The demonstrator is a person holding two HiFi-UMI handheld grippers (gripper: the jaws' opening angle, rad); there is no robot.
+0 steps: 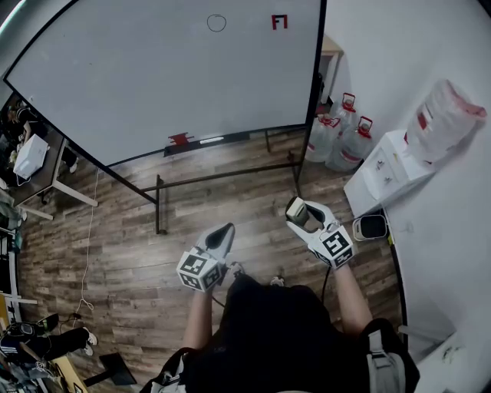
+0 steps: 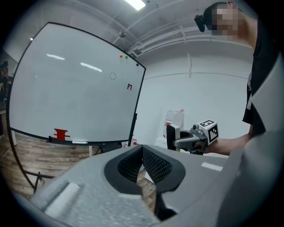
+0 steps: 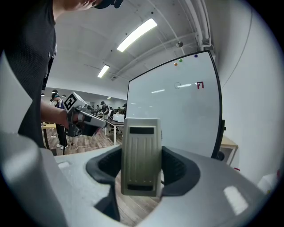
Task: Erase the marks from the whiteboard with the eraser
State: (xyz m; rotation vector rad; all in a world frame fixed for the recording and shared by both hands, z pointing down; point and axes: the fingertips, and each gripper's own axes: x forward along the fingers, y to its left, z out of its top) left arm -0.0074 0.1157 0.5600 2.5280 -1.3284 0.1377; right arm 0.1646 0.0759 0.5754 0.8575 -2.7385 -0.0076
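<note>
Right gripper view: a beige ribbed plastic eraser (image 3: pixel 142 155) is clamped between the right gripper (image 3: pixel 142 170) fingers (image 3: pixel 179 167); the left gripper (image 2: pixel 142 153) fingers (image 2: pixel 156 165) are closed together.

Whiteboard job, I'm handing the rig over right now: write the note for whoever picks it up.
Left hand-held gripper: shut, empty, low over the floor.
Right hand-held gripper: shut on the eraser, not touching the whiteboard.
Done: eraser is in grip.
Left: the black circle and the red mark near the board's top are unwiped; wipe both.
</note>
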